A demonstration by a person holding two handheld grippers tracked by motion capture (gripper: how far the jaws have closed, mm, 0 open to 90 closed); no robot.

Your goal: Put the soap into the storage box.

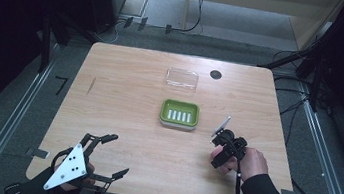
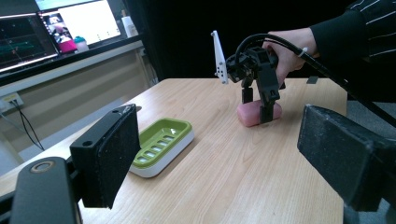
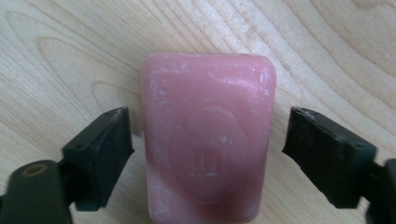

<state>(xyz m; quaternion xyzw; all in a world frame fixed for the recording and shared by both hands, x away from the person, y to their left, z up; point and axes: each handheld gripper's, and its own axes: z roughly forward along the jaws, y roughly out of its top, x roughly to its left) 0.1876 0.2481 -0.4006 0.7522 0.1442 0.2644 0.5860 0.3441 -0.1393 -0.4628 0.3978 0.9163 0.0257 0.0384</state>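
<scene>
Soap: I see the pink soap [image 3: 208, 140] lying flat on the table [image 1: 124, 101], squarely between my right jaws, stamped face up.
Right gripper: I have the right gripper [image 2: 254, 100] pointing down over the bar, jaws open a little wider than it; a thin gap shows on each side, and neither pad touches.
Grip: nothing is held yet; I judge the next step is to close across the bar's width.
Dish: the green dish [image 1: 179, 113] sits apart from the jaws, off toward the table's middle, slotted and empty.
Lid: a clear lid [image 1: 181, 78] lies beyond the dish, farther from my jaws.
Left gripper: my left gripper [image 1: 114, 155] rests near the table's front edge, well away from the soap, jaws wide apart and empty.
Risk, slip: the bar looks smooth and rounded; a pinch set too high could let it squirt out.
Risk, skew: if one pad lands first, I expect the bar to slide or turn on the wood.
Risk, drop: a weak hold could fail on the way to the dish.
</scene>
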